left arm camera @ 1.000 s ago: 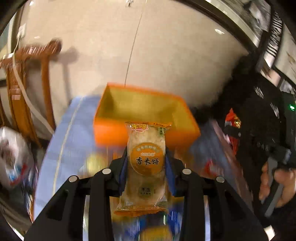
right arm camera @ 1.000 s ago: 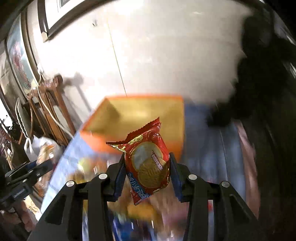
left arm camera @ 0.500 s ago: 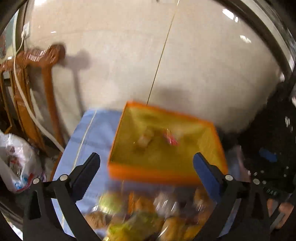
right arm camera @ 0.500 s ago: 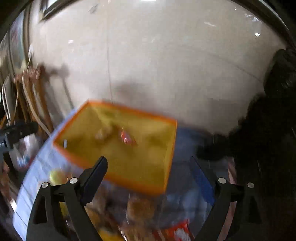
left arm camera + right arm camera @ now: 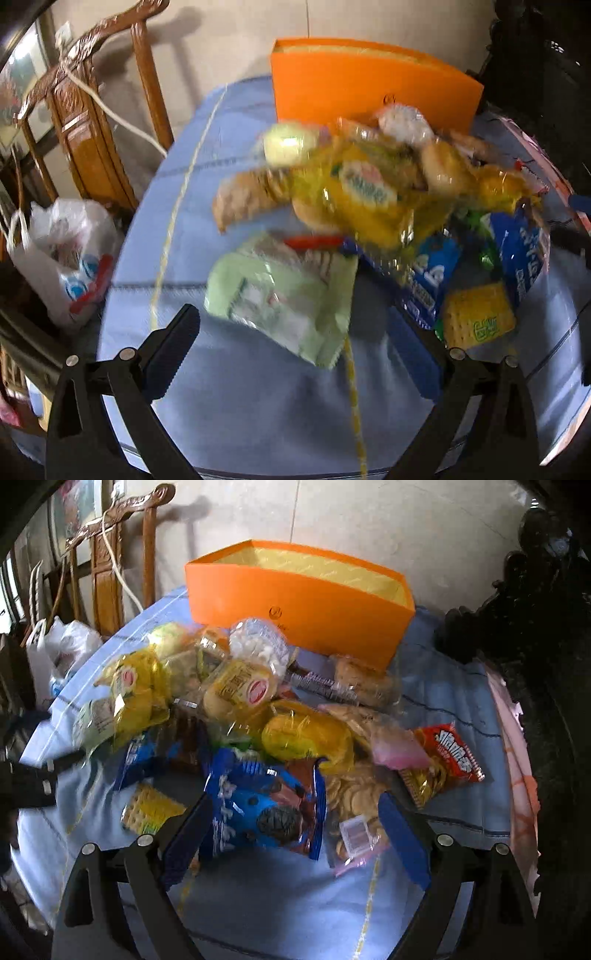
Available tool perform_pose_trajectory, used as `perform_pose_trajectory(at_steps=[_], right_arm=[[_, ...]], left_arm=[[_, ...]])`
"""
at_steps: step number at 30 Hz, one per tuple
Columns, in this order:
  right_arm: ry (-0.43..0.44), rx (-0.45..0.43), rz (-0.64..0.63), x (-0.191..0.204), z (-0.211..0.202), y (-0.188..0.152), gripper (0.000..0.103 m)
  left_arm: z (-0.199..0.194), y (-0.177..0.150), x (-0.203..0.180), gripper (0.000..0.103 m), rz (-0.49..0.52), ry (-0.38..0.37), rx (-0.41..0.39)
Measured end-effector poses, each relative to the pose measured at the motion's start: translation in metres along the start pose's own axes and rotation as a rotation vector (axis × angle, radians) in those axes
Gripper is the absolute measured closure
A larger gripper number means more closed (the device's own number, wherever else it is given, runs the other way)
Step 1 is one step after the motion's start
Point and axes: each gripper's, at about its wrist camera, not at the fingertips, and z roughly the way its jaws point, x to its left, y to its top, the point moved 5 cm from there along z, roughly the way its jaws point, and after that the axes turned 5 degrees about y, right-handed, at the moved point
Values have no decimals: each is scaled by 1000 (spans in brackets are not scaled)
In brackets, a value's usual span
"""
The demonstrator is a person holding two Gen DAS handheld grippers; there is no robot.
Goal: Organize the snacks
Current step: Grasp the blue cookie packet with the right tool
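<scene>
An orange box [image 5: 373, 88] with a yellow inside stands at the far side of the blue-clothed table [image 5: 258, 406]; it also shows in the right wrist view [image 5: 295, 602]. A heap of wrapped snacks lies in front of it. My left gripper [image 5: 299, 354] is open and empty, just short of a pale green packet [image 5: 284, 295]. My right gripper [image 5: 295, 834] is open and empty, its fingers on either side of a blue cookie packet [image 5: 258, 808] and a clear bag of round crackers [image 5: 354, 801]. A red packet [image 5: 450, 757] lies to the right.
A carved wooden chair [image 5: 92, 122] stands left of the table, with a white plastic bag [image 5: 66, 258] below it. Dark carved furniture [image 5: 535, 664] is on the right. A yellow cracker packet [image 5: 476, 317] lies near my left gripper's right finger. A white wall is behind.
Both grippers let go of their packets over the orange box and opened. They have since pulled back and tilted down over the snack heap.
</scene>
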Motion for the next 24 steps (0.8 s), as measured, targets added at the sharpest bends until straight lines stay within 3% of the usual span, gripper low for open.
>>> perform_pose_trajectory(at_steps=[5, 11, 13, 15, 16, 20, 24], right_arm=[[-28, 29, -22, 12, 24, 3, 9], [-57, 141, -22, 22, 70, -13, 10], [-36, 143, -23, 23, 69, -14, 33], [-8, 149, -28, 24, 67, -15, 43], [10, 154, -28, 24, 65, -15, 46], [39, 139, 13, 15, 57, -18, 48], [52, 92, 45, 7, 40, -15, 48]], left_arm=[[24, -11, 14, 4, -180, 11, 42], [58, -3, 7, 4, -208, 80, 60], [62, 2, 6, 8, -213, 74, 48], [56, 7, 12, 56, -209, 70, -6], [54, 9, 16, 102, -208, 67, -17], [56, 9, 28, 103, -272, -39, -6], [39, 12, 34, 103, -266, -84, -65]])
